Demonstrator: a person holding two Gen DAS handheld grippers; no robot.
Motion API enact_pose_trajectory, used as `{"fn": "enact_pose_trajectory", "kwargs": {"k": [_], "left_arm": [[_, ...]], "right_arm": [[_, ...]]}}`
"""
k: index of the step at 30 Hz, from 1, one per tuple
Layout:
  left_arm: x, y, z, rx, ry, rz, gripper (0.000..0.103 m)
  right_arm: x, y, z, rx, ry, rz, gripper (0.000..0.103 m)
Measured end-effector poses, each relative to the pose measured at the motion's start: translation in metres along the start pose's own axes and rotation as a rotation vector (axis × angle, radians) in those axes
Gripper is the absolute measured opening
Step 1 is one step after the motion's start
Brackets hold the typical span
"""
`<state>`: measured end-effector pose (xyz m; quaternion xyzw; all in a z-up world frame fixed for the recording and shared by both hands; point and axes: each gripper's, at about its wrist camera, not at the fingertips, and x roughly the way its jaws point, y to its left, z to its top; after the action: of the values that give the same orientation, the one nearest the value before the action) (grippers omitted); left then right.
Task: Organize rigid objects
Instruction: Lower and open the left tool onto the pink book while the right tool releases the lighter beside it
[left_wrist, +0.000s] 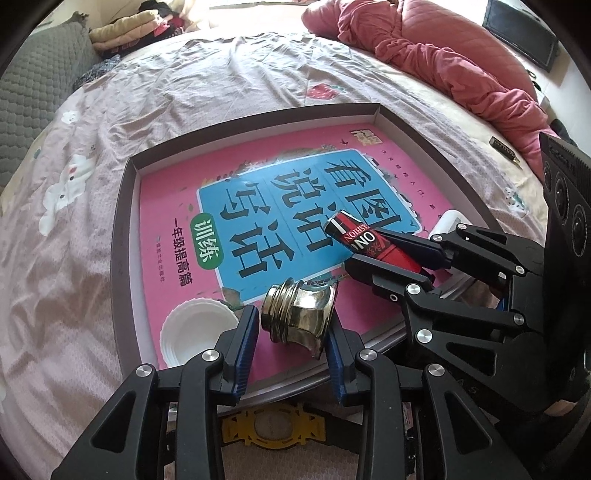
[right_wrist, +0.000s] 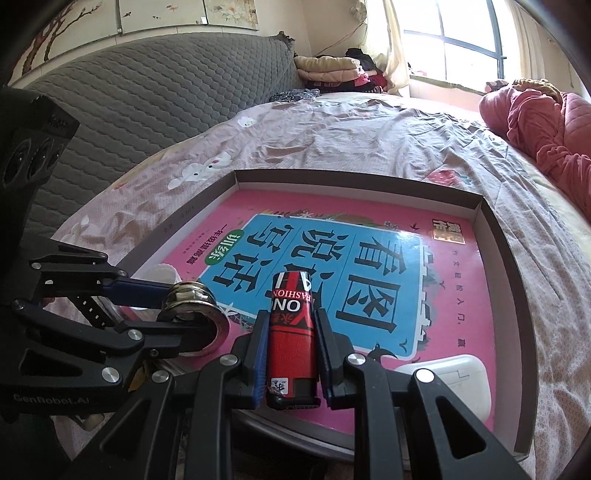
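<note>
Bedroom light falls across a pink printed bedsheet (left_wrist: 184, 110), where I have a shallow cardboard box lid (right_wrist: 509, 280) set down as the collecting tray, a pink and blue workbook (right_wrist: 369, 258) lying flat inside it. My left gripper (left_wrist: 291, 332) has its fingers closed on a brass-coloured metal fitting (left_wrist: 299, 317), held low over the near edge of the workbook; whether the fitting touches the cover I cannot tell. My right gripper (right_wrist: 290, 354) is pinching a red lighter (right_wrist: 291, 332) between its blue pads, pointing forward over the workbook. Already lying in the tray are a stack of white dish-like pieces (left_wrist: 195, 336) at the near left corner and a white plastic case (right_wrist: 447, 380) at the near right, so I judge the sorting partly done, with these two held pieces yet to be set down. Outside the tray, a yellow watch (left_wrist: 273, 424) lies on the sheet under my left gripper, mostly hidden by the linkage, and a small dark object (left_wrist: 504, 149) sits far off by the red quilt (left_wrist: 443, 55), too small to identify. Both likely remain to be collected.
</note>
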<state>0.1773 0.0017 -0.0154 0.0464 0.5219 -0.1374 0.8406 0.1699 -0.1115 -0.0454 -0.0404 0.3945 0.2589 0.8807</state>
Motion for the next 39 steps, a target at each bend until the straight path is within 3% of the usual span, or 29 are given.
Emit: {"fn": "enact_pose_trajectory", "kwargs": {"k": [6,20,39], "left_arm": [[0.0,0.0,0.0,0.004,0.009,0.011,0.035],[0.0,-0.003,0.003,0.023,0.018,0.032,0.035],[-0.001,-0.003,0.0,0.012,0.004,0.038,0.039]], "right_arm": [[0.002,-0.003,0.003,-0.007,0.04,0.005,0.024],[-0.001,-0.006,0.002,0.002,0.038,-0.007,0.024],[-0.019,-0.018,0.002,0.062,-0.051,0.014,0.028]]}}
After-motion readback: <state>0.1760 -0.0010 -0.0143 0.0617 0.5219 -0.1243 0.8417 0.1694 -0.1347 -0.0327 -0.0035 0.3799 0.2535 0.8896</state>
